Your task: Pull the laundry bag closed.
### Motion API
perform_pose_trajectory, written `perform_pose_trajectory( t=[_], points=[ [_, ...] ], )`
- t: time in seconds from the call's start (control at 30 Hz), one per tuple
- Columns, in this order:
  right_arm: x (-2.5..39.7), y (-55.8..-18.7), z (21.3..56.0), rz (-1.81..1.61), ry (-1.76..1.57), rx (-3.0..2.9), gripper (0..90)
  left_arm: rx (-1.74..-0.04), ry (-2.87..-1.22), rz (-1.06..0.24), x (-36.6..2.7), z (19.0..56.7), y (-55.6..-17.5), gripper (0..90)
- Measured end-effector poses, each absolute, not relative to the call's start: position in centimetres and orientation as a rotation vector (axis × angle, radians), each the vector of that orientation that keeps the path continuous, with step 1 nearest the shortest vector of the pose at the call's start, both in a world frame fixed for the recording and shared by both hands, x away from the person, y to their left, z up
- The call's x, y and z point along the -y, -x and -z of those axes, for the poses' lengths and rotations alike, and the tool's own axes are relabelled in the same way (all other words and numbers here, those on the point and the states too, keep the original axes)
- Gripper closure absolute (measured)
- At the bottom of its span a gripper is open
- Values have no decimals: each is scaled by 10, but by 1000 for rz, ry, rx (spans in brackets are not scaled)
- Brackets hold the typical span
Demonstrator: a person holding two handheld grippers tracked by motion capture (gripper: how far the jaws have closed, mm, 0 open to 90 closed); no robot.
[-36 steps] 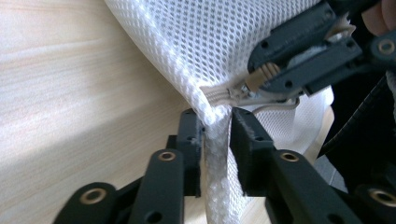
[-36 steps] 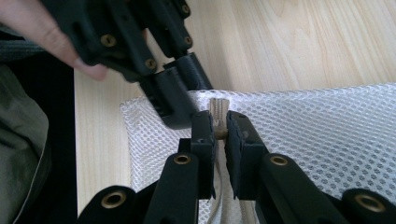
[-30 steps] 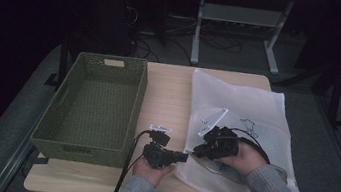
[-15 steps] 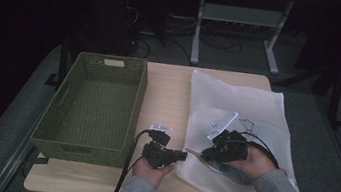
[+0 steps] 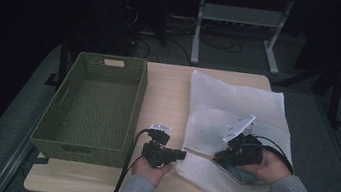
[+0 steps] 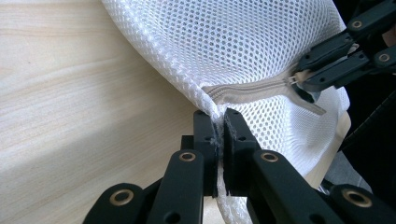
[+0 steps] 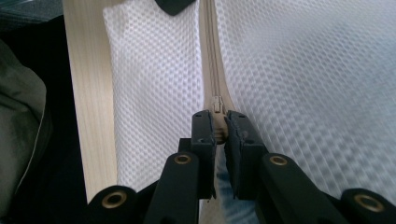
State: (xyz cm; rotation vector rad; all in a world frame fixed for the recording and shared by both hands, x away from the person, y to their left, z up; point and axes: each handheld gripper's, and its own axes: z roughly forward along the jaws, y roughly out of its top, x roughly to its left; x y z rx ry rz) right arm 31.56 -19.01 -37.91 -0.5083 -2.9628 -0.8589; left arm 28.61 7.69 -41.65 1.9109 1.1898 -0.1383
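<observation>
A white mesh bag [image 5: 238,105] lies on the right half of the wooden table [image 5: 169,91], with something dark showing through it. My left gripper [image 5: 181,154] is shut on the bag's near left corner [image 6: 215,122], where the beige zipper [image 6: 252,89] begins. My right gripper [image 5: 218,157] sits a little to the right along that edge. It is shut on the zipper pull [image 7: 217,125]. The zipper tape [image 7: 210,56] runs straight ahead from the right gripper's jaws. In the left gripper view, the right gripper [image 6: 303,79] holds the pull at the upper right.
A green woven basket [image 5: 63,106] stands empty on the left half of the table, close to my left hand. Beyond the table are a dark floor, cables and a metal stand [image 5: 197,34]. Bare wood shows between the basket and the bag.
My right gripper has slid to the right along the bag's near edge with the zipper pull, away from the left gripper. The left gripper has stayed put on the corner.
</observation>
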Motion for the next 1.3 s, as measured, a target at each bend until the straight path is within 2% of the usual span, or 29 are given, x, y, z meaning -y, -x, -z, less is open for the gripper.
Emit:
perform_pose_trajectory(
  t=[1.3],
  points=[
    [274, -301, 378, 890, 711, 2944, 813, -1189, -1947, 97, -79, 417, -287, 858]
  ],
)
